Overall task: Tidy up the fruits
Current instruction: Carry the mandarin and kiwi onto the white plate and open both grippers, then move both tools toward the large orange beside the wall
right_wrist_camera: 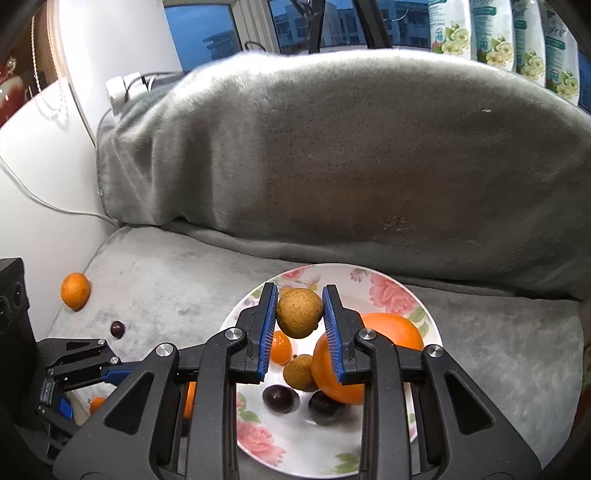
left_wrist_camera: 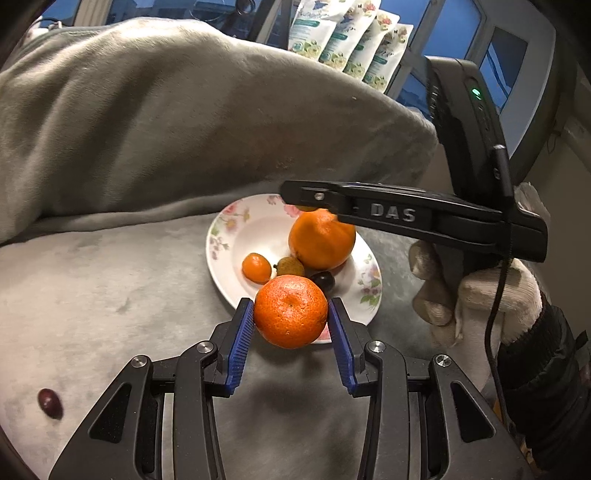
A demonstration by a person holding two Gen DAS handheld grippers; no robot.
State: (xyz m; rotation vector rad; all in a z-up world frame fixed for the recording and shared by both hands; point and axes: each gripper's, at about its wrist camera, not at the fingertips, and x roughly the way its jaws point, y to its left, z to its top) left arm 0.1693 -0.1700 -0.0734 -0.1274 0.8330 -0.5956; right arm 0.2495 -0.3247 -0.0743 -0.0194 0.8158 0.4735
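My left gripper [left_wrist_camera: 290,306] is shut on a tangerine [left_wrist_camera: 290,314], held just over the near rim of a flowered plate [left_wrist_camera: 229,236]. On the plate lie a big orange [left_wrist_camera: 321,239], a kumquat [left_wrist_camera: 256,268], a longan [left_wrist_camera: 290,266] and a dark grape [left_wrist_camera: 322,279]. My right gripper [right_wrist_camera: 300,295] is shut on a brown longan [right_wrist_camera: 299,314] above the same plate [right_wrist_camera: 391,291]. Below it are the orange [right_wrist_camera: 391,334], the kumquat [right_wrist_camera: 280,347], another longan [right_wrist_camera: 299,373] and two dark grapes [right_wrist_camera: 280,398]. In the left wrist view the right gripper [left_wrist_camera: 295,194] reaches in from the right.
Grey plush cloth [right_wrist_camera: 166,280] covers the surface and a tall bulk behind. Loose on it lie an orange [right_wrist_camera: 75,290] and a dark grape [right_wrist_camera: 117,328] at the left. A gloved hand [left_wrist_camera: 476,295] holds the right gripper. Flowered pouches [right_wrist_camera: 491,33] stand by the window.
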